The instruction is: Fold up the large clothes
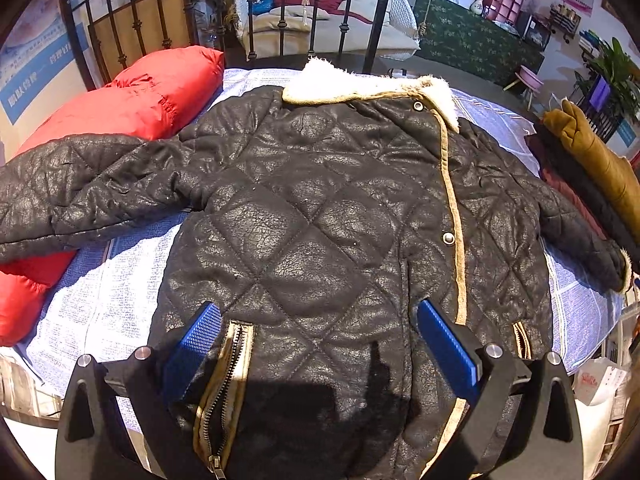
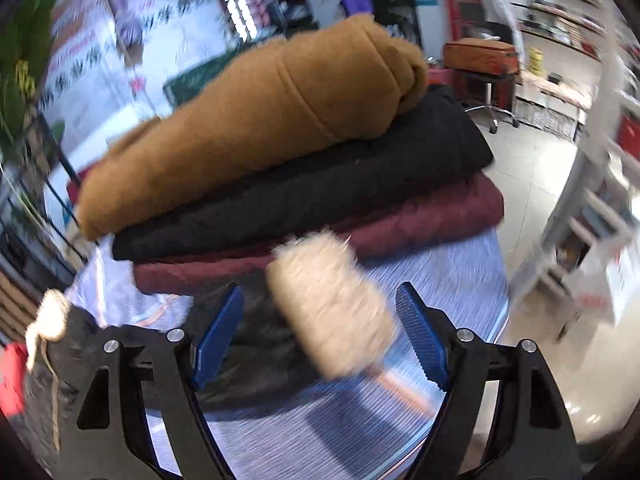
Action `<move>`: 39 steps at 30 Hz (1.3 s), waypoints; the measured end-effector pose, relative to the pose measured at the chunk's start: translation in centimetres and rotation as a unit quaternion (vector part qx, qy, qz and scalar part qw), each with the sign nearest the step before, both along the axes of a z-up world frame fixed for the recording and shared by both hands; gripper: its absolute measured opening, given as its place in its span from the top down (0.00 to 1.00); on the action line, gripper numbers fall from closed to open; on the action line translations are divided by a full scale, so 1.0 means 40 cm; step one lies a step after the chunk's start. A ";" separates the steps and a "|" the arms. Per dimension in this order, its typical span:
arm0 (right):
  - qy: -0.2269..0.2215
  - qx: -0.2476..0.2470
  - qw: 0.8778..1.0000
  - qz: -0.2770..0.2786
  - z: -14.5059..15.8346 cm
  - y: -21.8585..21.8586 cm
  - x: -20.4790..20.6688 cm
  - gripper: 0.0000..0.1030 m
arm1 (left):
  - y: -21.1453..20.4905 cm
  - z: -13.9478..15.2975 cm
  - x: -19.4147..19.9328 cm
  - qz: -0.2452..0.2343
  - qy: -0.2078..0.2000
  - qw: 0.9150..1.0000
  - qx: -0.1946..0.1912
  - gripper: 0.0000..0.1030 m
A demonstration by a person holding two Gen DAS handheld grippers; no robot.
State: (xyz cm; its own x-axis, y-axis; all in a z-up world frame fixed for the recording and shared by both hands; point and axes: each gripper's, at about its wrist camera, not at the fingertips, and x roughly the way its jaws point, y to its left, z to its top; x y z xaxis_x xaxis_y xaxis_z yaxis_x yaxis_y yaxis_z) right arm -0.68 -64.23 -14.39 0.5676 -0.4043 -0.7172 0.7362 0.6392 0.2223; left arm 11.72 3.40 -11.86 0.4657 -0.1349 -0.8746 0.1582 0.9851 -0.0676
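Right wrist view: my right gripper (image 2: 320,336) gapes around the fleece cuff (image 2: 332,304); left gripper (image 1: 318,344) spread above the quilted jacket (image 1: 320,220). Snatch thin fleece and the sleeve slips.

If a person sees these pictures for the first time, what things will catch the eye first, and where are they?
First comes the black quilted jacket, spread flat on the bed with its white fleece collar at the far end. To its left lies a bright red puffy garment. In the right wrist view, a stack of folded coats, with the tan coat on top, lies beyond the open right gripper.
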 end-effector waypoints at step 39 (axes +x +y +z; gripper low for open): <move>-0.141 0.263 0.954 -0.031 -0.119 -0.010 -0.217 0.16 | -0.092 0.020 0.008 -0.034 -0.012 0.999 0.000 0.06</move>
